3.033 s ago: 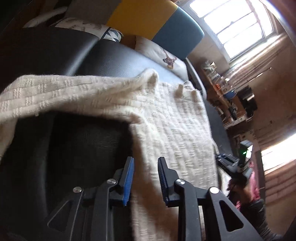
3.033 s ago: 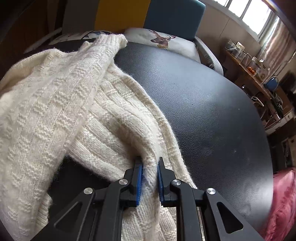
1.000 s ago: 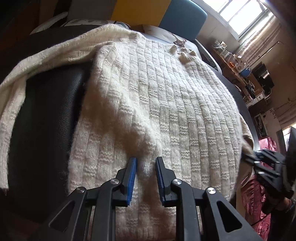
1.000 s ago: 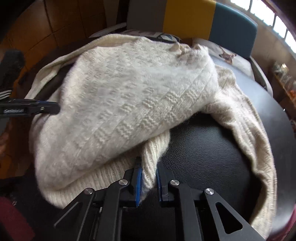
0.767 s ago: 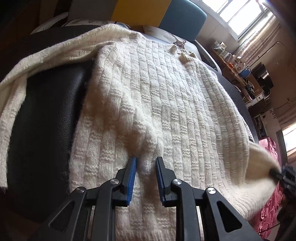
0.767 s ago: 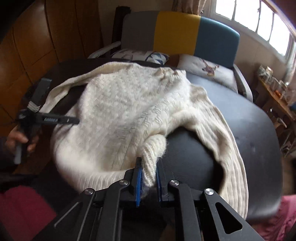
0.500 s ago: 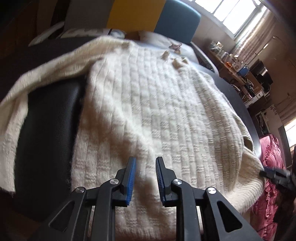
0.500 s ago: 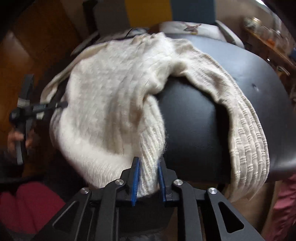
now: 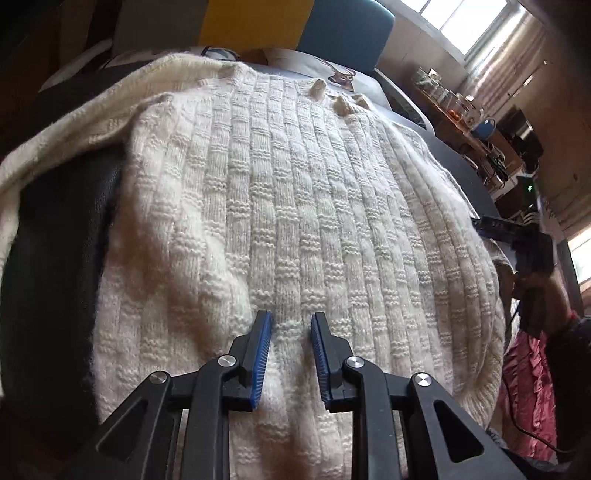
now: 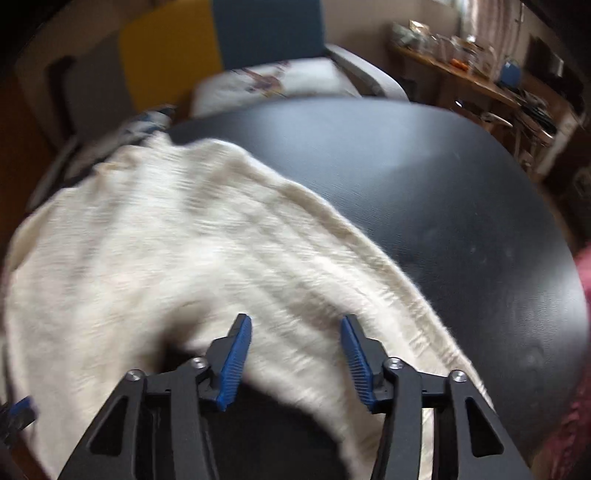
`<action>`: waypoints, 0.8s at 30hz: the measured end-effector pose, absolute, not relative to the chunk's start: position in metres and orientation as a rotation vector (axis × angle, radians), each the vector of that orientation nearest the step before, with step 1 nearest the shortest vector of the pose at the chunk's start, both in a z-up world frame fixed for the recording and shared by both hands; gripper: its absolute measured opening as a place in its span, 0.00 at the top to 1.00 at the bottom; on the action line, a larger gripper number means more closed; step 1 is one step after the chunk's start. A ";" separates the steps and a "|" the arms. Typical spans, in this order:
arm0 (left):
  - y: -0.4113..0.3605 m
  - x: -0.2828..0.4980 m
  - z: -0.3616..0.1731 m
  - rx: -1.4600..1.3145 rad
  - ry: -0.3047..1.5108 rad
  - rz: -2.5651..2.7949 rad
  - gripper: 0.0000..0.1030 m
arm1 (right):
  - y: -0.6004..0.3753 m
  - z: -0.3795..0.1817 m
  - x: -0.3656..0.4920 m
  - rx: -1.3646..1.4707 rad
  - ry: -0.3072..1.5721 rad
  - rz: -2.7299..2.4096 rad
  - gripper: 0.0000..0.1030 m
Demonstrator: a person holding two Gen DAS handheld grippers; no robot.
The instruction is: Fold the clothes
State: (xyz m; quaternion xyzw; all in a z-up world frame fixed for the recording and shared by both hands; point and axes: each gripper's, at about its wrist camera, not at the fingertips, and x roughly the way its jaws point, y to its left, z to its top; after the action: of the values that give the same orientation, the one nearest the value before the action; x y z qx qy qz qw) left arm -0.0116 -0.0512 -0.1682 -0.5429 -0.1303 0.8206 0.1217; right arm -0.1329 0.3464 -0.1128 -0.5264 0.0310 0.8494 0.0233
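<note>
Cream basket-weave knit sweater (image 9: 295, 206) spread flat on black leather tabletop (image 10: 424, 177). Left gripper (image 9: 290, 325) parted, nothing clamped. Right gripper (image 10: 295, 326) opening above sweater, gripping nothing.

The sweater (image 9: 295, 206) is cream white, with a knitted pattern of small blocks in long rows. It lies on a black counter (image 10: 424, 177) with a slightly shiny surface. Each tool (image 9: 290, 339) has a black frame and blue ribbed pads (image 9: 263, 354). Behind the far edge of the counter, a chair back (image 9: 255, 18) shows yellow and blue panels. A white cushion (image 9: 332, 74) carries a brown deer picture.
</note>
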 end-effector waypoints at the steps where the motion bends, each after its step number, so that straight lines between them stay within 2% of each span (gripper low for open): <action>1: -0.052 -0.012 -0.169 -1.591 -0.399 2.390 0.79 | 0.354 -0.120 -0.139 -1.636 0.079 2.603 0.60; 5: -0.055 -0.023 -0.164 -1.633 -0.483 2.302 0.80 | 0.373 -0.119 -0.150 -1.558 -0.047 2.583 0.59; 9: -0.057 -0.068 -0.123 -1.445 -0.542 2.221 0.78 | 0.382 -0.110 -0.154 -1.582 -0.041 2.618 0.59; 14: -0.030 -0.174 -0.084 -1.221 -0.492 2.151 0.75 | 0.341 -0.074 -0.151 -1.547 0.066 2.880 0.57; 19: 0.013 -0.276 -0.108 -1.308 -0.409 2.016 0.74 | 0.294 -0.085 -0.164 -1.693 0.241 3.030 0.57; 24: 0.037 -0.339 -0.151 -1.427 -0.403 1.915 0.73 | 0.267 -0.112 -0.184 -1.770 0.301 3.068 0.57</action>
State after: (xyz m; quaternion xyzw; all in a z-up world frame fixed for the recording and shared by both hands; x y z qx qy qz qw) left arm -0.3388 0.0371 -0.1507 -0.5513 -0.1559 0.7400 0.3524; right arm -0.1838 0.2668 -0.1123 -0.4874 0.0829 0.8447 -0.2049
